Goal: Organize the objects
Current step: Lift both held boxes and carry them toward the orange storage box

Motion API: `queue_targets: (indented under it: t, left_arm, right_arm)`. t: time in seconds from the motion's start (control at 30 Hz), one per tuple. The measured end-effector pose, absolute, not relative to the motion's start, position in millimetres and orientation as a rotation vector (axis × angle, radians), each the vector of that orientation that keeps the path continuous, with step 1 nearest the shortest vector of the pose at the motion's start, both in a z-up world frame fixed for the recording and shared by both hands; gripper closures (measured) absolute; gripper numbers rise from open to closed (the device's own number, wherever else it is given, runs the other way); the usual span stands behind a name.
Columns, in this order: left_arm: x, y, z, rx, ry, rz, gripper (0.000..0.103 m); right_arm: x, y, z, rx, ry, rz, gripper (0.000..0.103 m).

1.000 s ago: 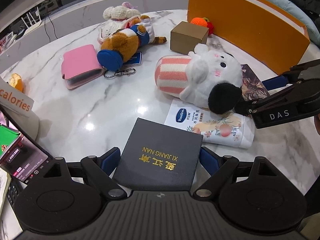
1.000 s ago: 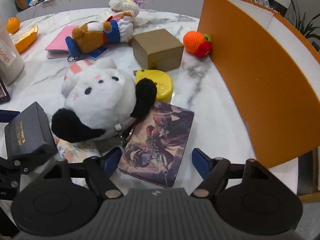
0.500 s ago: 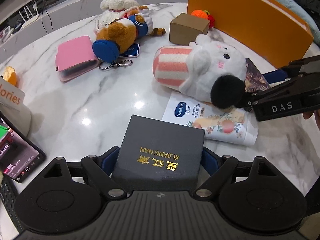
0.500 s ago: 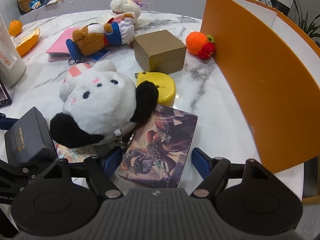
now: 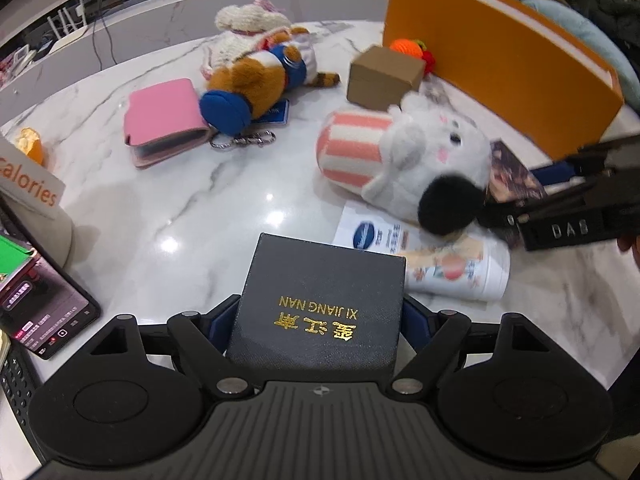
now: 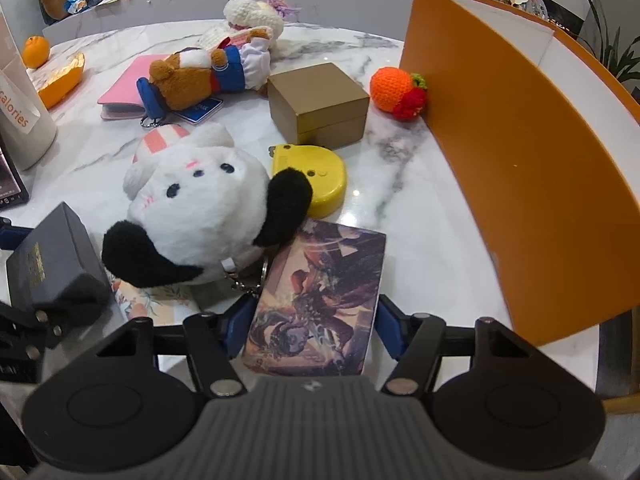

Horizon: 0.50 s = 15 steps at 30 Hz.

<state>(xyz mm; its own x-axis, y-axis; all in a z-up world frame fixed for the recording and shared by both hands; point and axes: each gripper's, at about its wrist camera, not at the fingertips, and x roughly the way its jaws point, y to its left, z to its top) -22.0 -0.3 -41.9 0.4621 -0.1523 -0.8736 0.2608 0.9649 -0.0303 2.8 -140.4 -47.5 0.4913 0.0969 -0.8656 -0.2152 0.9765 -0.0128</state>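
The left gripper (image 5: 320,320) holds a dark box (image 5: 320,304) with gold letters; its two blue fingers (image 5: 219,320) press on the left and right sides of the box, so the jaws are pinching it. The box is at the near edge of the marble table (image 5: 180,208), and I cannot tell if it rests on the table or is lifted a little.

The right gripper (image 6: 312,328) has a picture box (image 6: 320,300) between its fingers. The blue pads (image 6: 390,328) stand just beside the two long sides of this box, and I cannot tell if they already press on it. The picture box lies flat on the table, near the front.

A white plush dog (image 6: 200,208) with black ears lies just left of the picture box, and one black ear touches its far corner. Under the dog is a white tube (image 5: 440,264) lying flat. A yellow round case (image 6: 316,176) is just behind the dog's ear. Farther away stands a brown cardboard box (image 6: 320,104), and to the right of it a knitted orange (image 6: 394,86) touches the orange board (image 6: 520,160). At the far left lie a brown plush toy (image 6: 200,72) and a pink wallet (image 5: 164,120).
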Motion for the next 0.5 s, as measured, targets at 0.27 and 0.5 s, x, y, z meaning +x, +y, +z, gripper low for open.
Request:
queue_targets:
  t: [0.27, 0.5]
  left_arm:
    - [-23.3, -5.5, -24.8, 0.088, 1.027, -0.271, 0.008]
    - [-23.3, -19.1, -8.6, 0.088, 0.991, -0.293, 0.008]
  right_arm:
    - [-12.3, -161.1, -34.3, -0.037, 1.049, 0.206, 0.039]
    - [-24.7, -183.1, -19.5, 0.091, 1.038, 0.210, 0.040]
